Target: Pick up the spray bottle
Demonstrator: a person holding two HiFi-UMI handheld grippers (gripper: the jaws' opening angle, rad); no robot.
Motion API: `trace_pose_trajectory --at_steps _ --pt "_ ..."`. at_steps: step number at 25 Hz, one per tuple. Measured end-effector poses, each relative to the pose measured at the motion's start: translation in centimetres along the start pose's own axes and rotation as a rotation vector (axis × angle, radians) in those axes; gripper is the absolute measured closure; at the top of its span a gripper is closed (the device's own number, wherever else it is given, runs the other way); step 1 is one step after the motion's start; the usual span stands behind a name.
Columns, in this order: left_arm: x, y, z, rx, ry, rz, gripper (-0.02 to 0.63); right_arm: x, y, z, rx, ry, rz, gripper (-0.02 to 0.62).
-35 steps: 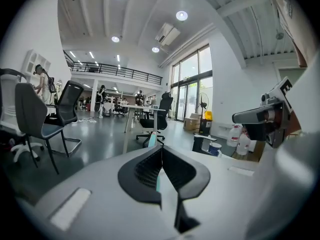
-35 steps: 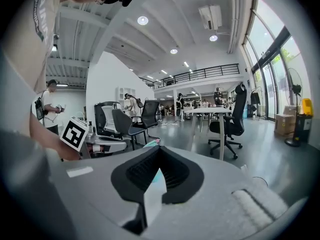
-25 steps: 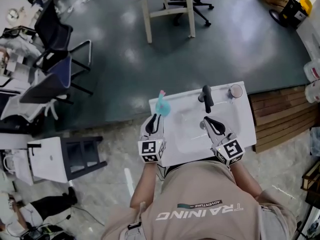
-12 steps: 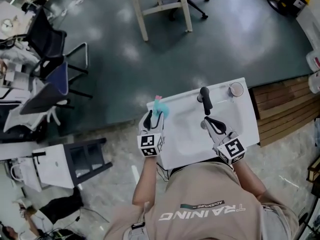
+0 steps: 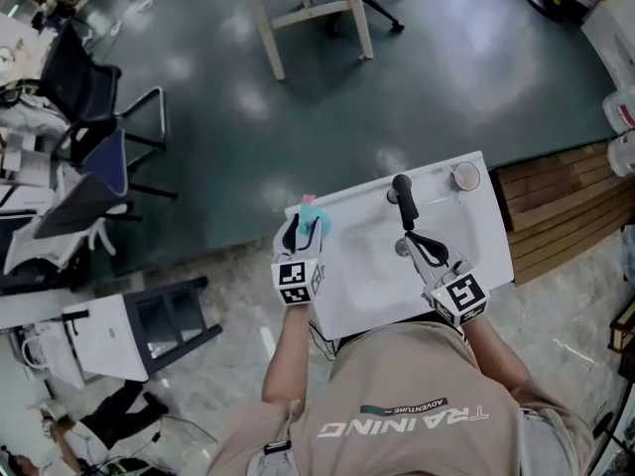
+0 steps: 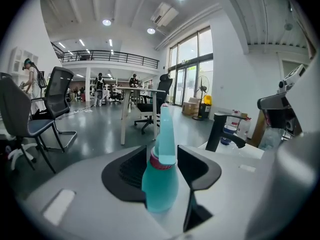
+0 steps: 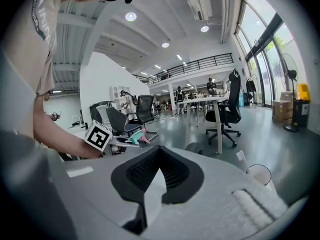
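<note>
Right hand-held gripper point(image 5: 418, 245) hangs over the white washbasin point(image 5: 483, 244), jaws together and empty, just short of the black faucet point(image 5: 405, 198). At the basin's far left corner the teal spray bottle point(image 6: 161, 180) stands upright. The left hand-held gripper point(image 5: 302, 234) has just been opening its jaws, which are wide apart either side of the bottle, not pressing it.

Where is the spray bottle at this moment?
In the head view, the spray bottle stands on the sink's far left corner, left of the faucet, between the jaws of the left gripper, which have just been opening.
</note>
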State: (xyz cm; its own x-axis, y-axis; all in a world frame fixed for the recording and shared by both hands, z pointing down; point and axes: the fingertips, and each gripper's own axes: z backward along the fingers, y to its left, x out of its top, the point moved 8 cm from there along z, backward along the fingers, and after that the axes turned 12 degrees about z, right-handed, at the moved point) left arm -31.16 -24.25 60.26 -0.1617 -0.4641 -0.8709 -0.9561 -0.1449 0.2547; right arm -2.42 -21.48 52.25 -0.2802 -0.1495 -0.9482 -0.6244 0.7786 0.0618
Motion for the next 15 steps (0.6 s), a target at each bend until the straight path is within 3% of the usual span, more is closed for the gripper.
trace_pose_trajectory --at_steps 10,15 --pt "-0.34 -0.02 -0.78 -0.006 -0.019 -0.008 0.397 -0.07 -0.43 -0.27 0.001 0.017 -0.002 0.592" --pt "-0.39 -0.37 -0.34 0.015 -0.049 -0.084 0.421 -0.07 -0.40 -0.52 0.010 0.020 -0.011 0.592"
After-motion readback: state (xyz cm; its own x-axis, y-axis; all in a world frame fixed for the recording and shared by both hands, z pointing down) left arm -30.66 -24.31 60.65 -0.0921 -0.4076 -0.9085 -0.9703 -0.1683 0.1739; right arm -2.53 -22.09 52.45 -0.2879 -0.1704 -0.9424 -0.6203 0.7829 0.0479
